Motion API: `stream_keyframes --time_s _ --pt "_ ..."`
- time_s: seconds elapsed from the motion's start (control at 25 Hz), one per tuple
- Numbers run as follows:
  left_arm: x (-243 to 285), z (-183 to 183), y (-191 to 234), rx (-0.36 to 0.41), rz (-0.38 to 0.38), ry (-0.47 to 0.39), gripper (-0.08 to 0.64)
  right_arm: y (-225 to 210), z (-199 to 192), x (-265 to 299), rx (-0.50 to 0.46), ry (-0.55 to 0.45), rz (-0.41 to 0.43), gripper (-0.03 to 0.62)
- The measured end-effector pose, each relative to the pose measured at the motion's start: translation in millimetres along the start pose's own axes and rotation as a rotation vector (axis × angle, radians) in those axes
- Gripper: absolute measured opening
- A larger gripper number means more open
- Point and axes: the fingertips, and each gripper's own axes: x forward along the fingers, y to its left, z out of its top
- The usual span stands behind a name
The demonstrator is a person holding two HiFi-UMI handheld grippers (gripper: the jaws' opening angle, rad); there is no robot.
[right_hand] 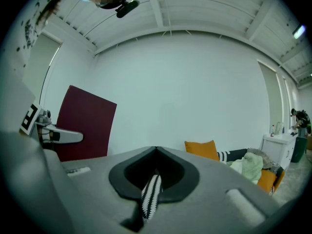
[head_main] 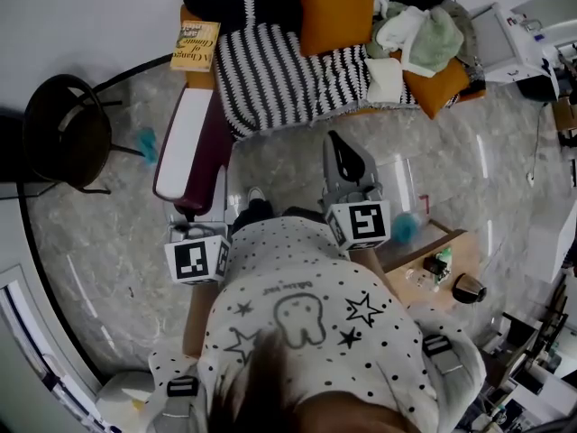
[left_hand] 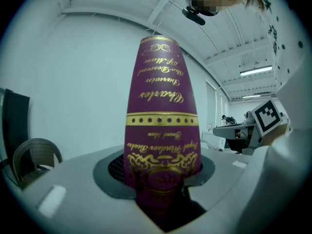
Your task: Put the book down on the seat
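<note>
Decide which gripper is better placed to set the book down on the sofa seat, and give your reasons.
Left. The left gripper already clamps the maroon book, which points toward the striped sofa seat. The right gripper is closed and carries nothing.

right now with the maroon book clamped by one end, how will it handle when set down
The maroon book juts straight out from the left gripper without sagging, so it's probably stiff. Its cover looks smooth, so it may slip. Laid flat, it's unlikely to roll.

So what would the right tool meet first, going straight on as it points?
Probably the striped blanket; nothing shows between it and the right tool, though depth is unclear.
</note>
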Motion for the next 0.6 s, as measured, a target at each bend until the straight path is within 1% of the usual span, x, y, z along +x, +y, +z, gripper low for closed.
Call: stream_keyframes --time_s 0.2,0.6 --pt "2.1 0.3 7.4 -0.005 -0.009 0.006 0.227 1.3 3.2 5.7 0.004 -0.007 -0.019 -0.003" --pt "12.5 3.4 8.0 -0.024 0.004 0.018 0.227 -5.6 -0.9 16.0 0.005 0.007 -0.009 -0.002"
